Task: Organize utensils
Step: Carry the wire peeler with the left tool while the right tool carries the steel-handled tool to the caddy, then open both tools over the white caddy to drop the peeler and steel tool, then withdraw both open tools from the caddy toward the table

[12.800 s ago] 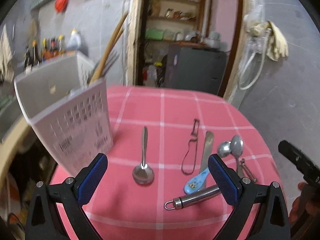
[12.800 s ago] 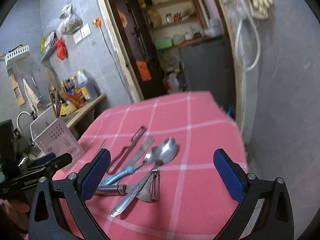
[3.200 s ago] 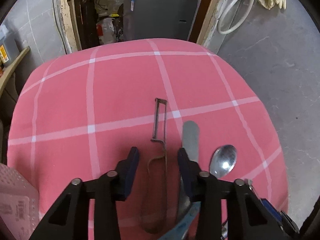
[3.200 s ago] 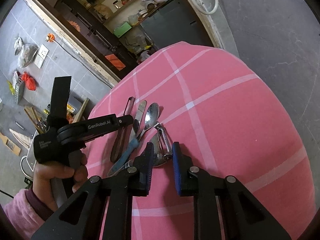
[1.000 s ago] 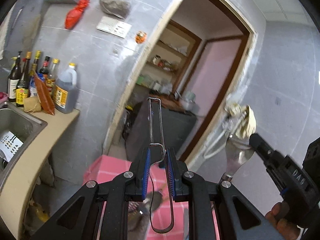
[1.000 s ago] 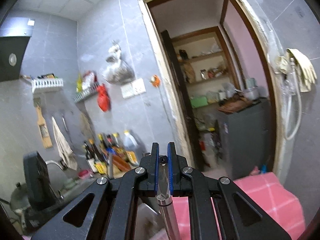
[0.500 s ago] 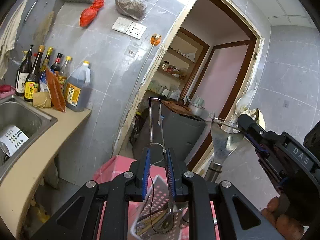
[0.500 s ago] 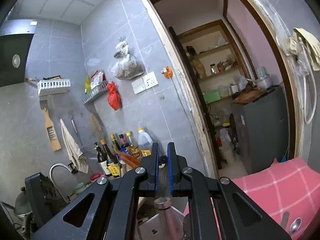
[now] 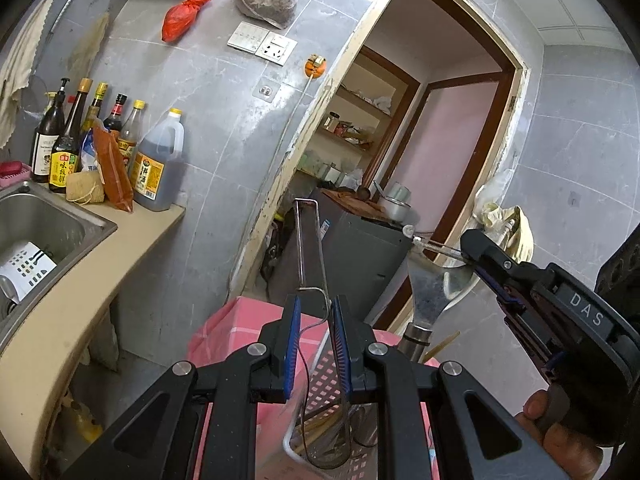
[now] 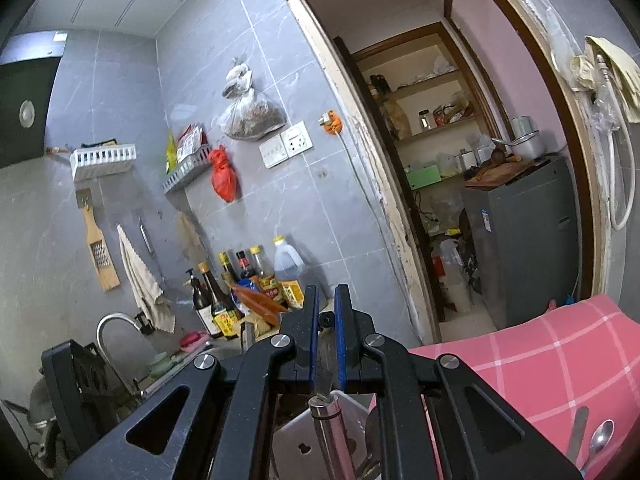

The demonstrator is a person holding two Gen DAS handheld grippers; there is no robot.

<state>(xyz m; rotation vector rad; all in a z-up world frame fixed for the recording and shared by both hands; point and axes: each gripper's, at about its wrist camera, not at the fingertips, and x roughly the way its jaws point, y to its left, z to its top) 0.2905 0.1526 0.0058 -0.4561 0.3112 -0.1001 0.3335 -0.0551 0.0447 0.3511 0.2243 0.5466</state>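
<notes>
Wire-thin steel stands upright between the pads of the left gripper (image 9: pixel 313 344): this is the peeler (image 9: pixel 310 256), clamped at its looped handle. Its lower loop now hangs inside the white perforated caddy (image 9: pixel 320 396), among chopsticks and other handles. Half a second ago the caddy sat lower in this view and the loop only reached its rim; a second ago the caddy was not in view at all. So the peeler has been carried over and is going in, and I judge that only the release is left. To the right in this view, the right gripper (image 9: pixel 466 254) pinches the head of a steel-handled tool (image 9: pixel 430 292), its handle pointing down at the same caddy. That tool also sits lower and nearer the caddy than half a second ago.

In the right wrist view, the right gripper (image 10: pixel 324 320) is closed tight on the tool's thin blade, with the round handle (image 10: pixel 332 432) hanging straight down over the caddy's white wall (image 10: pixel 296 440). The caddy fills more of the bottom of the view than before, so the descent is well along. On the pink cloth (image 10: pixel 540 360) at lower right, a spoon (image 10: pixel 599 444) and a flat blade (image 10: pixel 576 432) wait to be sorted; I judge the task partly done.
</notes>
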